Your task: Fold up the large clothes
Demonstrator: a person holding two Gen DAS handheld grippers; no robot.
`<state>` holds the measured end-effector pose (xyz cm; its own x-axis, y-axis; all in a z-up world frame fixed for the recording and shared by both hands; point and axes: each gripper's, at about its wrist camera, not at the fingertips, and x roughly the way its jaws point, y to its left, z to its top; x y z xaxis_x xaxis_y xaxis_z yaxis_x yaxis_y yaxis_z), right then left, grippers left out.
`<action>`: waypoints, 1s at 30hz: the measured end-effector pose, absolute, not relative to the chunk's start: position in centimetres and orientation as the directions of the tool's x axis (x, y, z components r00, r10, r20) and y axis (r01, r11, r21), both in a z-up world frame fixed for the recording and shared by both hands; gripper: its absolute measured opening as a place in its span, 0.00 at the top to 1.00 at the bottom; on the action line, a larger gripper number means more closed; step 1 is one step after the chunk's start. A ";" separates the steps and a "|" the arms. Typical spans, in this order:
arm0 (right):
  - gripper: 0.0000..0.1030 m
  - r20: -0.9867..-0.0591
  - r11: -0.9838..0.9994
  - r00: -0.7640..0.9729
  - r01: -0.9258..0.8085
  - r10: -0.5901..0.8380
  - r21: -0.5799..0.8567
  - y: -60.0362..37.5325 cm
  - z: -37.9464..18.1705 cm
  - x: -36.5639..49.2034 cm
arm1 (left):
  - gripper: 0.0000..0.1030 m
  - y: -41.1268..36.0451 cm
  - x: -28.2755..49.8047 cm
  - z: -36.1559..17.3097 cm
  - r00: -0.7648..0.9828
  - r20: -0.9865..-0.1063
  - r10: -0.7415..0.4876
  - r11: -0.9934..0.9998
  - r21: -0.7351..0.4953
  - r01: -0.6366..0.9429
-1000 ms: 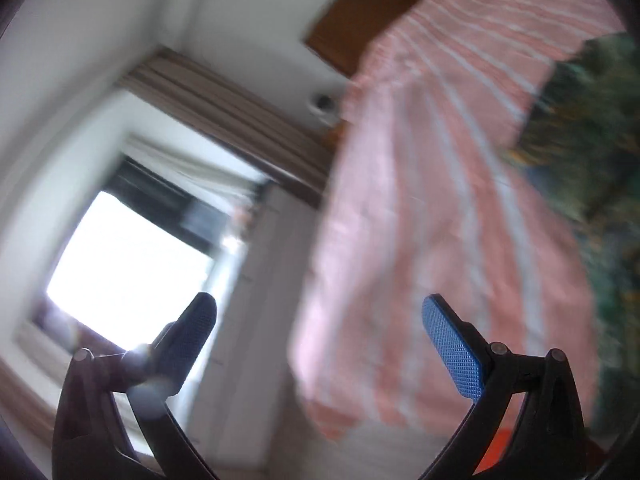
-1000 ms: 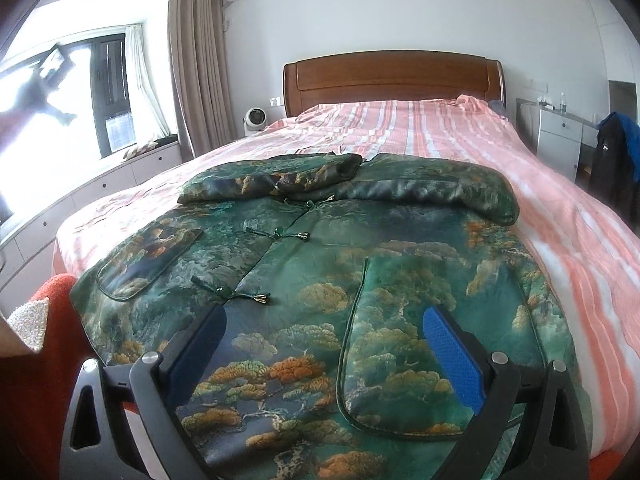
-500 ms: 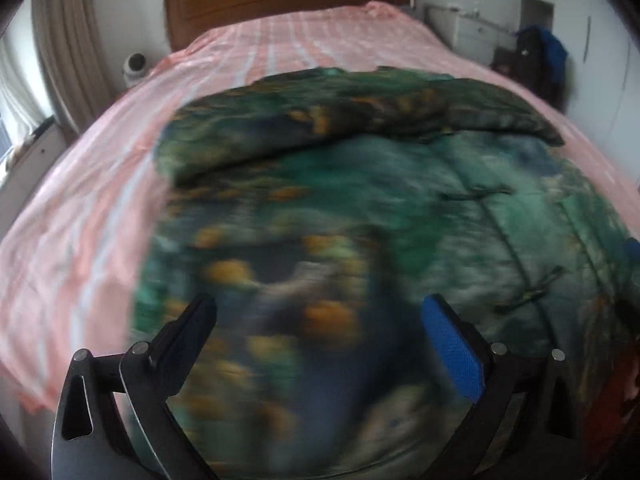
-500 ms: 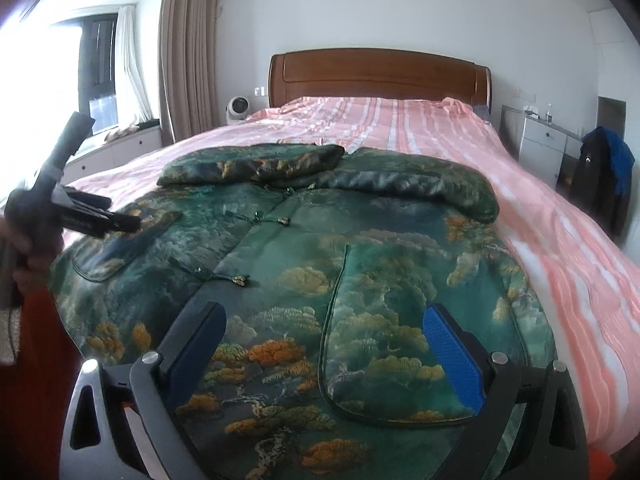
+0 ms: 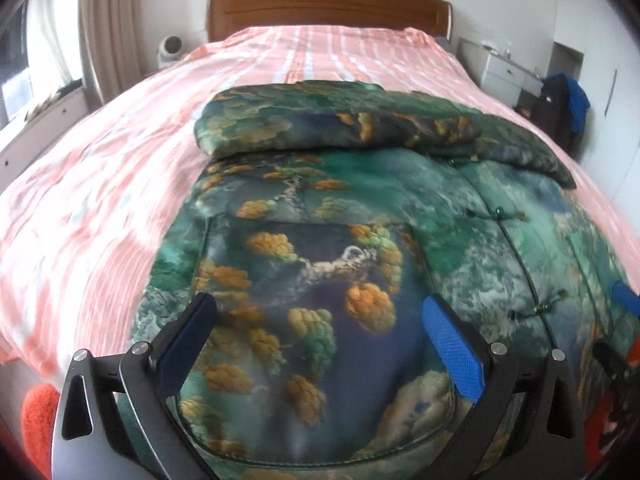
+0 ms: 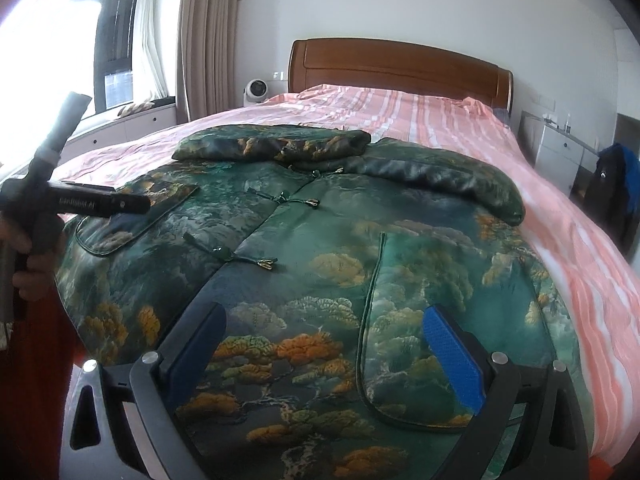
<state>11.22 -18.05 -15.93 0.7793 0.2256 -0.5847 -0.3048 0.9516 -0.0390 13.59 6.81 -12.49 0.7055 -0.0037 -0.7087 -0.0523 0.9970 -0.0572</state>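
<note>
Below both gaping tongs — jacket, untouched.

Green landscape-print padded jacket lies flat, front up, sleeves folded across.

A dark green jacket printed with orange-gold trees lies on a pink-and-white striped bedspread.
</note>
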 end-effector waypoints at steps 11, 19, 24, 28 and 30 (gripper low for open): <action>0.05 -0.581 0.954 0.780 -0.300 0.233 -0.022 -18.4 -15.7 11.3 | 0.01 6.8 13.4 -12.5 0.710 -0.703 0.039 0.997 -0.020 -0.075; 0.05 -0.583 0.952 0.778 -0.305 0.234 -0.024 -18.2 -15.8 11.4 | 0.01 7.4 13.5 -12.6 0.707 -0.705 0.047 0.995 -0.029 -0.094; 0.05 -0.582 0.952 0.778 -0.306 0.235 -0.025 -18.2 -15.9 11.3 | 0.01 7.4 13.5 -12.7 0.704 -0.708 0.054 0.995 -0.020 -0.096; 0.05 -0.581 0.952 0.779 -0.305 0.235 -0.024 -18.2 -15.8 11.3 | 0.01 7.6 13.4 -12.6 0.708 -0.704 0.062 0.994 -0.021 -0.108; 0.05 -0.580 0.952 0.780 -0.305 0.236 -0.023 -18.2 -15.9 11.3 | 0.01 7.7 13.4 -12.5 0.708 -0.703 0.064 0.993 -0.022 -0.112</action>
<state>11.34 -18.17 -15.86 0.7796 0.2358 -0.5802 -0.3050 0.9521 -0.0229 13.42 7.70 -12.53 0.7083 0.0642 -0.7030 -0.1122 0.9934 -0.0223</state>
